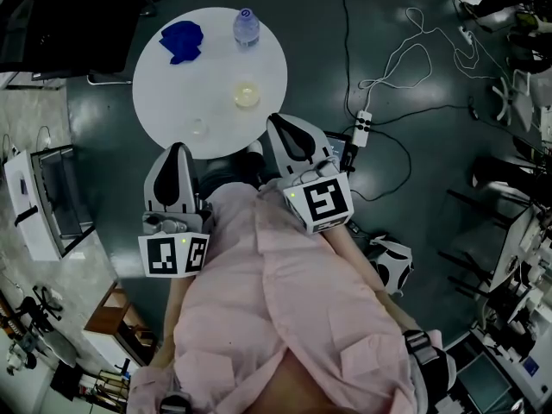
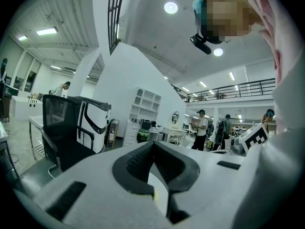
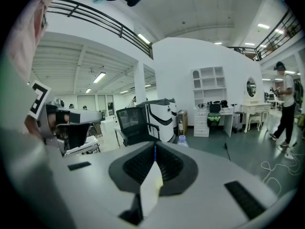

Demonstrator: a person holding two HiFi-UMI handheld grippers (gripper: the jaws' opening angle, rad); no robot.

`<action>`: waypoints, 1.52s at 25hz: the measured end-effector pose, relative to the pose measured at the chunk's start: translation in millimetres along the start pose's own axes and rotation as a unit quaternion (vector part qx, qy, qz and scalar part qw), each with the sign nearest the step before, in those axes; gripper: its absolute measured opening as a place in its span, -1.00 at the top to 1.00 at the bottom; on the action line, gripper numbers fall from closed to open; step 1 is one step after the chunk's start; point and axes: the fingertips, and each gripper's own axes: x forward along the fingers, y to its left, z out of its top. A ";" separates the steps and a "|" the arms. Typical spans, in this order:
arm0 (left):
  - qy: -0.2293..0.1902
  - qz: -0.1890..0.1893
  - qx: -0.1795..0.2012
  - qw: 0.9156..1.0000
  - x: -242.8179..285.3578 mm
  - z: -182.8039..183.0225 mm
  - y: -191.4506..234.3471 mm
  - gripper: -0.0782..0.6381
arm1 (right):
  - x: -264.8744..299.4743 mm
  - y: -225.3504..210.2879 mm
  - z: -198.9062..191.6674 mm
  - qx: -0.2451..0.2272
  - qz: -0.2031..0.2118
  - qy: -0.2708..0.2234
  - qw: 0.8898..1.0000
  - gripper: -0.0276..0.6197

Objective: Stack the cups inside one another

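We are holding left gripper (image 1: 179,150) and right gripper (image 1: 278,121), jaws pressed together and empty, at the table's (image 1: 172,84) near edge; clear cup (image 1: 199,128) is sitting just ahead of the left, yellow cup (image 1: 247,94) nearer the right.

Before me, a round white table (image 1: 168,89) bears a crumpled blue cloth (image 1: 182,40) and a clear water bottle (image 1: 246,26) near its far edge. A white power strip (image 1: 362,128) lies on the dark floor (image 1: 414,171) beside it.
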 end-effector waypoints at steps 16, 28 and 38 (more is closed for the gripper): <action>-0.006 0.006 -0.016 1.000 -14.9 -1.1 11.4 0.73 | 1.7 19.3 3.0 -0.008 0.010 0.001 1.000 0.82; -0.002 0.001 -0.024 1.000 -20.8 -6.9 10.2 0.73 | -4.7 25.1 -0.6 -0.015 0.006 0.010 1.000 0.82; -0.003 0.001 -0.027 1.000 -20.5 -8.4 9.2 0.73 | -7.4 22.1 -3.3 -0.012 0.000 0.010 1.000 0.82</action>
